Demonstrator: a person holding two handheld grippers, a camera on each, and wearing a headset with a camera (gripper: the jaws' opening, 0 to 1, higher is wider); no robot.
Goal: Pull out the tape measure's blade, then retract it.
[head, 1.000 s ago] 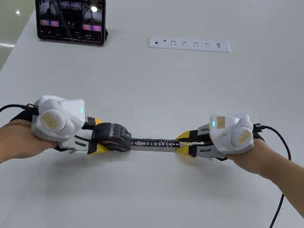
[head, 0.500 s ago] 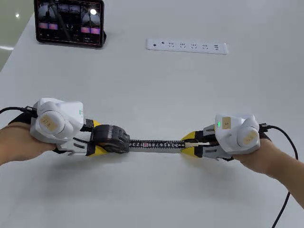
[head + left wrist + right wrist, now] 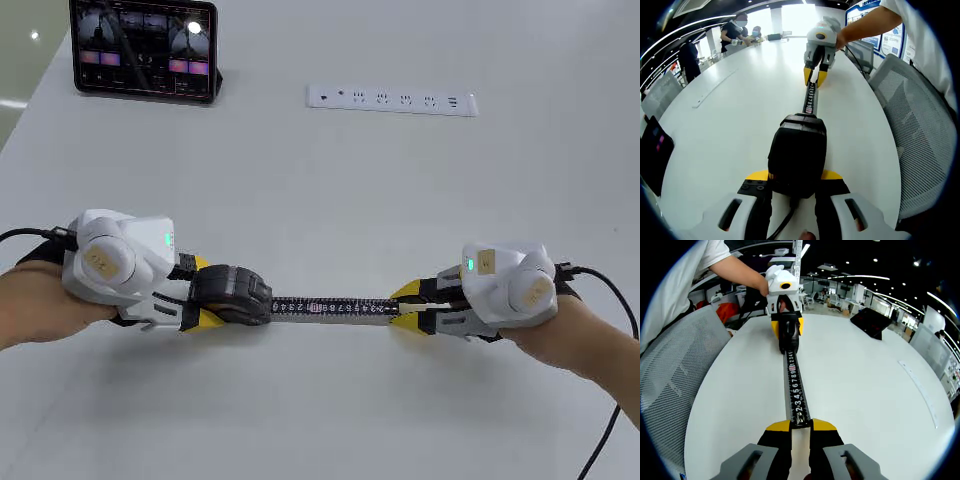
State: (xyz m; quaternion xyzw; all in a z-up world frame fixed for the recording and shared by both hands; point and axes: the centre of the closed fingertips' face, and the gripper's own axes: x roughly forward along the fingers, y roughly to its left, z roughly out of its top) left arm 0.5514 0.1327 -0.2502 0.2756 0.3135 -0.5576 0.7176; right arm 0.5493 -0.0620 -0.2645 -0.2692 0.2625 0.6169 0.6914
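L gripper [image 3: 207, 291]: clamped round tape measure [image 3: 235, 292] body, back half hidden
R gripper [image 3: 406, 307]: pinching blade [image 3: 335, 306], tip hidden btwn jaws

One tape measure [image 3: 240, 290], two hand-held grippers [image 3: 207, 292] [image 3: 405, 307]

I am working in a big open office. I am standing at a long white counter [image 3: 330, 150], and a grey mesh office chair [image 3: 920, 125] is waiting beside it. A tablet [image 3: 143, 48] is glowing and a power strip [image 3: 392, 100] is lying on the counter. Far off, people [image 3: 735, 32] are standing together, and long ceiling lights [image 3: 860, 277] are shining.
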